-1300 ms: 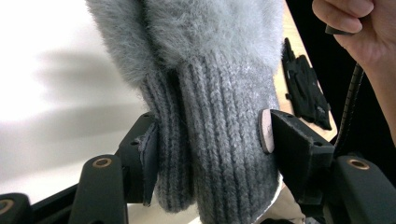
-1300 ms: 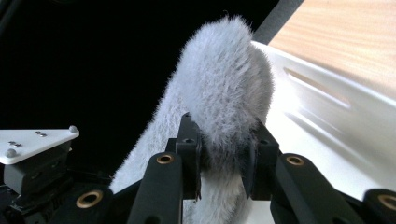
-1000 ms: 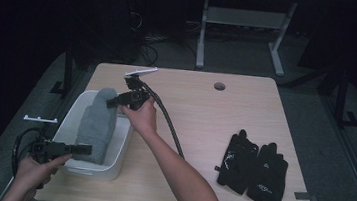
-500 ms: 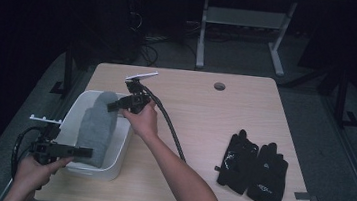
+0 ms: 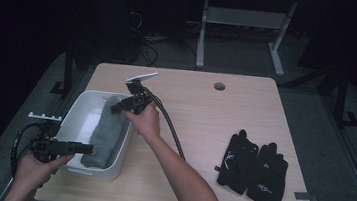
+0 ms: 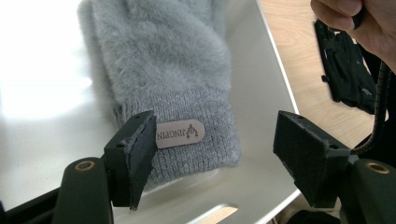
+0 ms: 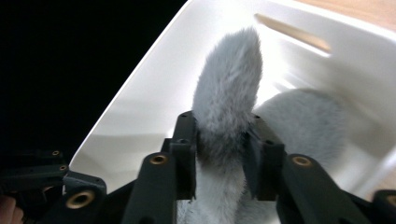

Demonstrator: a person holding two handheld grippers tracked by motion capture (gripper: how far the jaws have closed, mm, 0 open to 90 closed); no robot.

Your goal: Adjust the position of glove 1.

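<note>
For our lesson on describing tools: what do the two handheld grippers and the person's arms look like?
Both grippers are black with two blocky padded jaws and brass-coloured pivot rivets. The right gripper carries a pale three-cornered plate and trails a thick black ribbed cable; the left gripper trails a looped black cable. The forearms are bare, with no sleeves.

On your desk (image 5: 192,97), a pair of black gloves (image 5: 254,168) lies side by side near the right edge, toward the near right corner, fingers pointing away from you. A round cable hole (image 5: 219,86) sits close to the far edge, right of centre. Beyond the far edge stands a pale table frame (image 5: 240,24) on the dark floor.
</note>
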